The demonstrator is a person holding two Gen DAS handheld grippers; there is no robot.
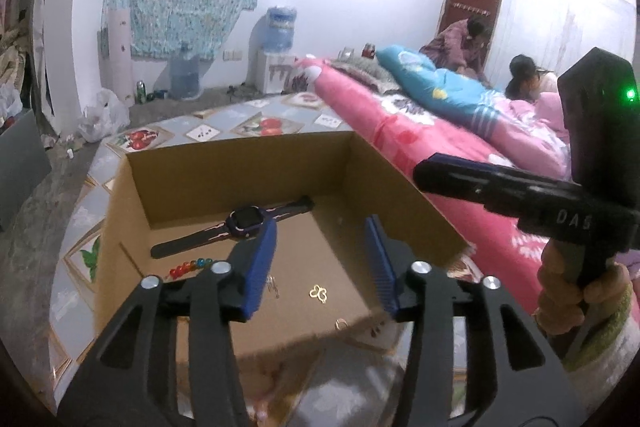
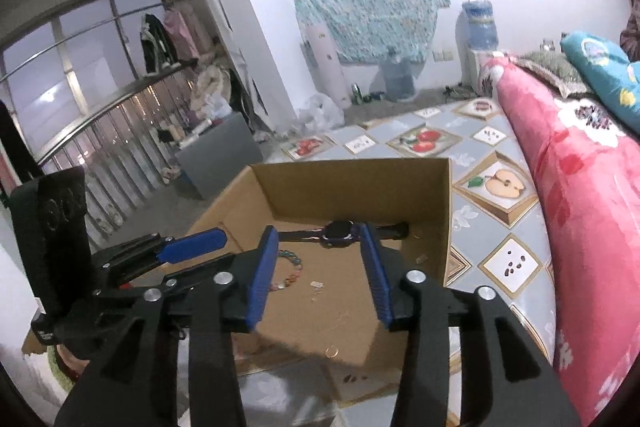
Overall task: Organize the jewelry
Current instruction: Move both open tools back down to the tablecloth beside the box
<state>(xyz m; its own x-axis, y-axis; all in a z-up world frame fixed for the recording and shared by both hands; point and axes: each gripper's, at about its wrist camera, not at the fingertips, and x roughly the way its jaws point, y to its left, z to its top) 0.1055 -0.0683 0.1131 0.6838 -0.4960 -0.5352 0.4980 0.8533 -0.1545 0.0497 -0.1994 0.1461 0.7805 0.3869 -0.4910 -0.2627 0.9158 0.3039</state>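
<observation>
Bed (image 1: pixel 420 131) with a pink flowered blanket fills the 2 to 4 o'clock side of the left wrist view, and a blue pillow (image 1: pixel 436 83) lies on top of it. Beside it is a table with a fruit-print cover (image 2: pixel 496 187), and a cardboard box (image 1: pixel 240 171) sits open on that, pretty much dead center in both views.

Left gripper (image 1: pixel 324 263) hangs over the near edge of the box with its blue fingers spread wide, nothing between them. Right gripper (image 2: pixel 320 271) is the same deal, jaws wide apart and empty, pointing down into the box. From the left wrist camera you can see the right one poking in at 3 o'clock, above the box's right wall.

Inside the box: a dark watch (image 1: pixel 240 221) lies flat near the back wall at about 11 o'clock from the left gripper. A bead bracelet (image 2: pixel 290 267) in mixed colors sits at 9 o'clock, just beside the right gripper's left finger. A small gold butterfly charm (image 1: pixel 319 293) is on the box floor between the left gripper's fingers, and a tiny gold ring (image 1: pixel 341 324) lies near the front edge at 6 o'clock.
</observation>
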